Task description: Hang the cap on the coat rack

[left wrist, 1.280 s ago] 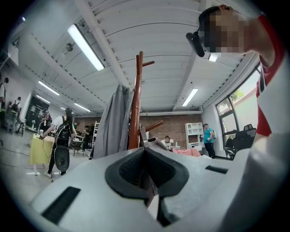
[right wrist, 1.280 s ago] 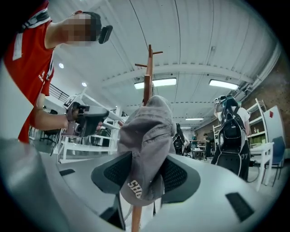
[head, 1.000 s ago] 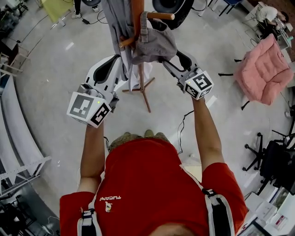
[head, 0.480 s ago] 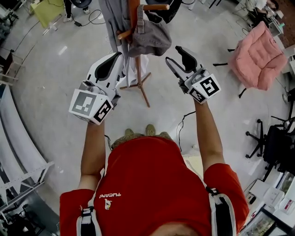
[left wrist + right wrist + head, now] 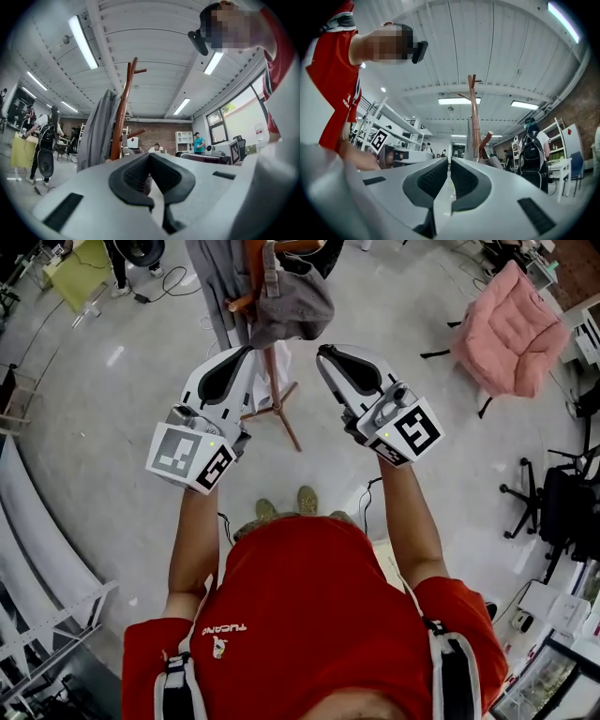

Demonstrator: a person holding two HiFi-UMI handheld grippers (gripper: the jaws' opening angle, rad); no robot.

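Tongs both empty — left gripper (image 5: 244,352) clenched, right gripper (image 5: 324,352) closing (cap (image 5: 292,306) untouched)

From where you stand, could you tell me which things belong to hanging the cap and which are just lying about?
Belongs to the job:
- cap, already hanging on the rack
- coat rack

Just lying about:
- grey garment, draped on the same rack
- pink cushion
- black office chair

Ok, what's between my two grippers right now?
In the head view, the coat rack's wooden pole stands between the left gripper and the right gripper, whose jaws are closing on nothing. The cap hangs on the rack.
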